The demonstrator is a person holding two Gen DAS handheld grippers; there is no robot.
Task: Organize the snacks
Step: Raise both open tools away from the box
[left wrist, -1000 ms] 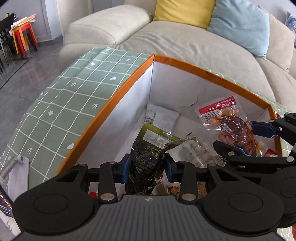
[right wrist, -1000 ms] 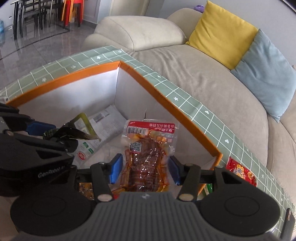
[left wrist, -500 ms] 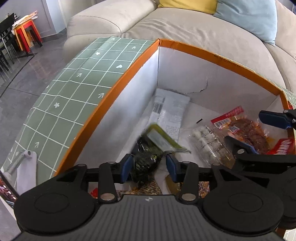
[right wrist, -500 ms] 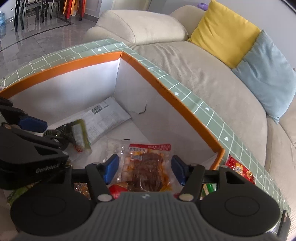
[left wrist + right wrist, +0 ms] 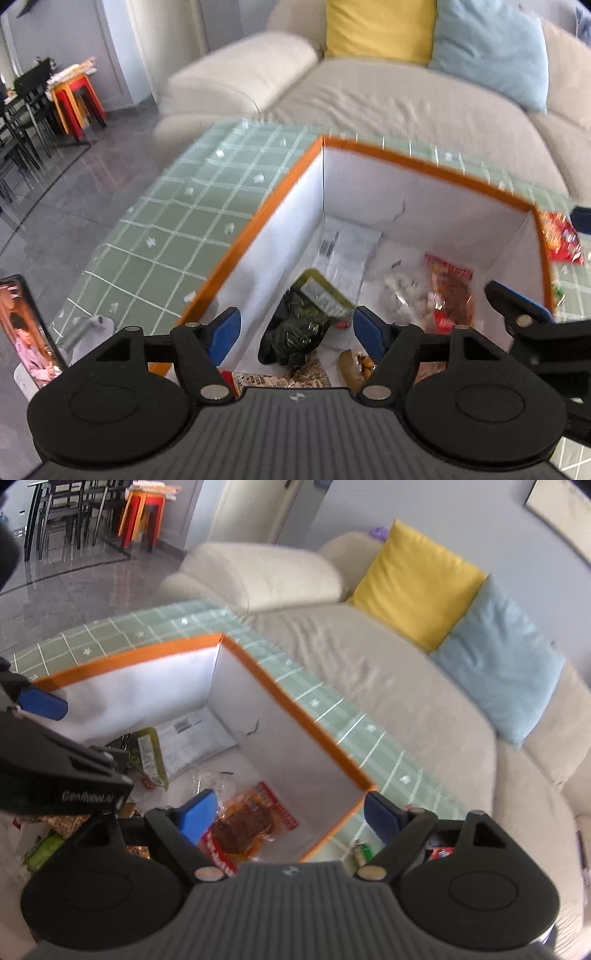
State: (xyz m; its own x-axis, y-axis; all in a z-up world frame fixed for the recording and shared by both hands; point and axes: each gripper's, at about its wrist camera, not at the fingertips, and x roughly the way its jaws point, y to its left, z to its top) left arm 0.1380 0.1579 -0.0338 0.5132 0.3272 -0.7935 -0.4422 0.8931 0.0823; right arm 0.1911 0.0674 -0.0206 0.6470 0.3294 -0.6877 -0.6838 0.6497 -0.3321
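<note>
On the left a phone [image 5: 26, 332] leans by the green checked counter [image 5: 177, 221]. The white box with an orange rim [image 5: 258, 236] sits on it, in front of a sofa [image 5: 388, 99]. The left gripper [image 5: 295, 332] has just been opening its jaws; they stand wide with nothing pinched, and the dark green snack pack [image 5: 295, 325] lies in the box below. Farther right, the right gripper [image 5: 284, 814] has also just opened wide, and the red meat snack pack [image 5: 247, 823] lies loose on the box floor. A red snack bag [image 5: 561, 240] rests outside the box.
</note>
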